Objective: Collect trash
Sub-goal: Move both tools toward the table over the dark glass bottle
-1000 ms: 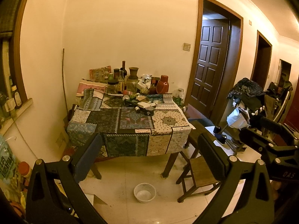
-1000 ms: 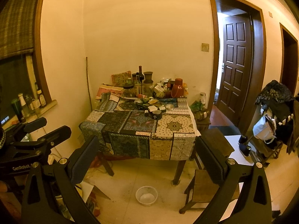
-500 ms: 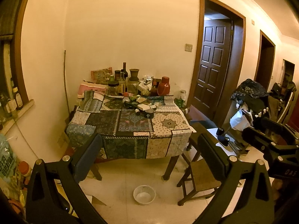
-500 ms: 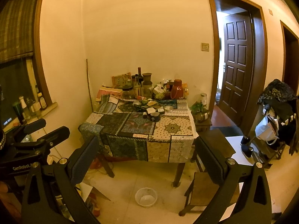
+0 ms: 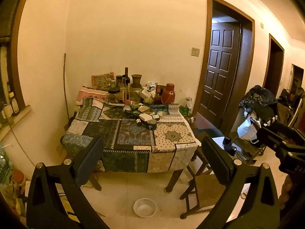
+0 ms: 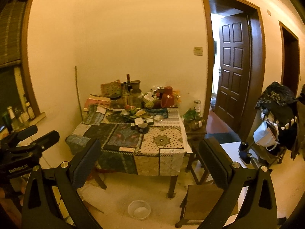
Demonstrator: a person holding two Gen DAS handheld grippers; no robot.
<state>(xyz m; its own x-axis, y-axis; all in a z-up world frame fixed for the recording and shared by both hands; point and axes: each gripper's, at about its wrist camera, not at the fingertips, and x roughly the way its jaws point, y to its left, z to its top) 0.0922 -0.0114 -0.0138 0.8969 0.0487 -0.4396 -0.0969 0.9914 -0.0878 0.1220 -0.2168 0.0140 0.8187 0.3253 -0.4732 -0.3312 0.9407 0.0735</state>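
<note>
A table (image 5: 171, 135) under a patchwork cloth stands against the far wall. At its middle lies a litter of small boxes, wrappers and paper scraps (image 5: 145, 114), also in the right wrist view (image 6: 140, 117). Bottles, jars and a red thermos (image 5: 168, 93) crowd the back edge. My left gripper (image 5: 152, 158) is open and empty, well short of the table. My right gripper (image 6: 149, 160) is likewise open with nothing between its fingers. Each gripper shows in the other's view: the right one (image 5: 282, 145) at the right edge, the left one (image 6: 24, 145) at the left edge.
A white bowl (image 5: 145, 207) sits on the floor in front of the table. A wooden chair (image 5: 200, 189) stands at the table's right front corner. Further right are a rack piled with clothes (image 6: 276, 103) and a dark door (image 6: 234, 70). Bottles line the windowsill (image 6: 17, 116).
Both views have drifted a little: the table sits slightly lower in the left view and further left in the right view. Both grippers stay open and empty.
</note>
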